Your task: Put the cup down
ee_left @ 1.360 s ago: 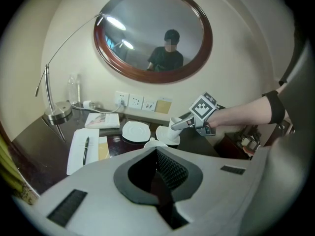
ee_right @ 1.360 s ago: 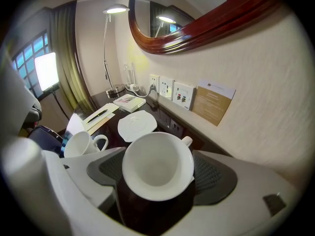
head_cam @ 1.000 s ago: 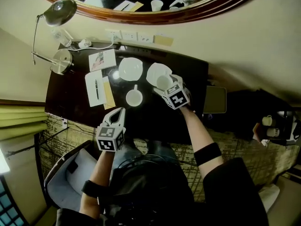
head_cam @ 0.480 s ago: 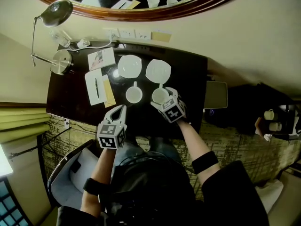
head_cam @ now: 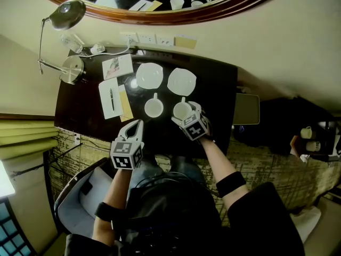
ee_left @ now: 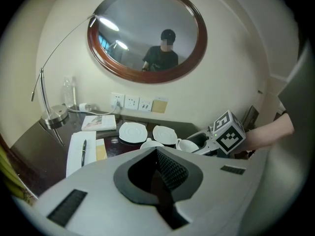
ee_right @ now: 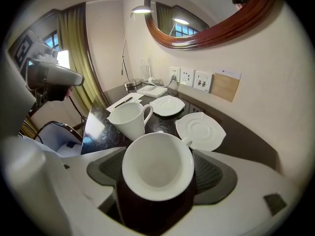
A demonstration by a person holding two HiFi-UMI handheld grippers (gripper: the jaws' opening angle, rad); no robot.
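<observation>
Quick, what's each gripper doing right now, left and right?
Left gripper: closed, nothing between its jaws.
Right gripper: closed on the white cup, holding it.

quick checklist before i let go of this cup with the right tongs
1. Grip: the right tongs have a pad on each side of the cup: ok.
2. Cup mouth up, nothing inside: ok.
3. Base resting on the desk: cannot tell; no view shows the underside.
4. Gap to the second cup: apart in the head view: ok.
5. Handle free of the right saucer: it points at the saucer's near edge and looks very close: cannot tell.
6. Left tongs shut, empty and off to the side of the landing spot: ok.
</observation>
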